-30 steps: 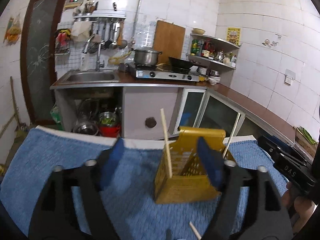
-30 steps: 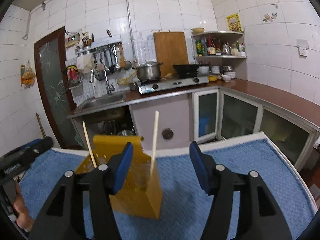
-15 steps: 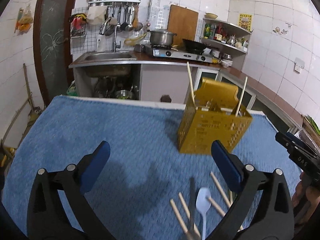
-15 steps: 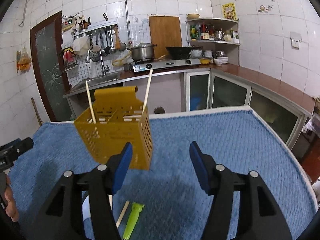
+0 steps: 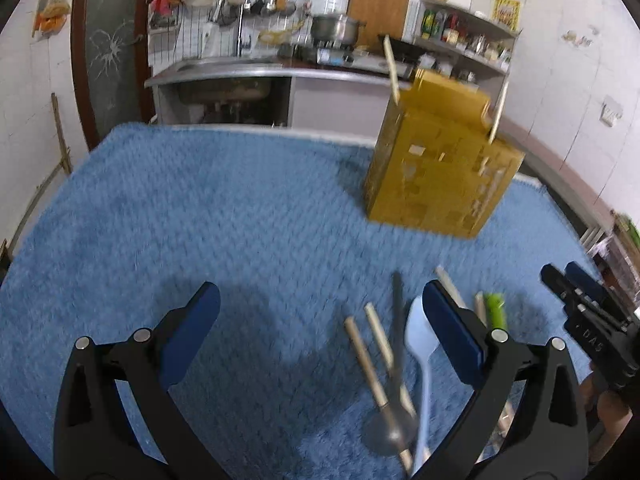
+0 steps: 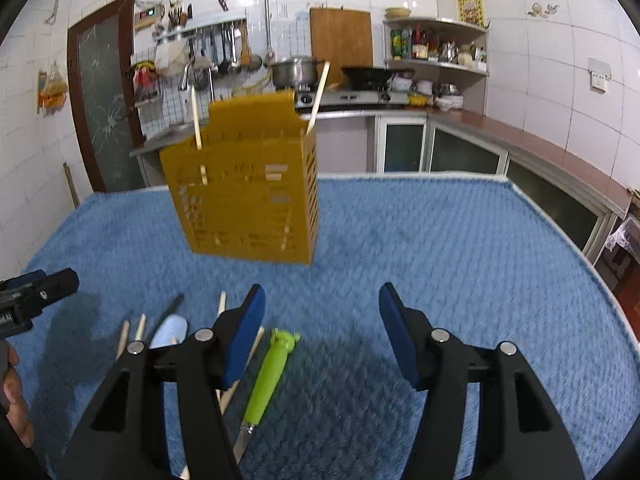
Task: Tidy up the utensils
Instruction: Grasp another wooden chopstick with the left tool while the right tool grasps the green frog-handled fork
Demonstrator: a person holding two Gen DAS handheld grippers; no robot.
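A yellow slotted utensil holder stands on the blue mat with two chopsticks upright in it; it also shows in the right wrist view. Loose utensils lie nearer me: wooden chopsticks, a metal spoon, a pale blue plastic spoon and a green-handled knife. My left gripper is open and empty above the mat, left of the pile. My right gripper is open and empty, with the knife under its left finger.
The mat covers the whole table. Behind it are a kitchen counter with a sink, a gas stove with a pot and a corner shelf of bottles. The right gripper shows at the left wrist view's right edge.
Both grippers have pulled back and up from the yellow holder. The holder now stands farther off and the loose utensils on the mat have come into view.
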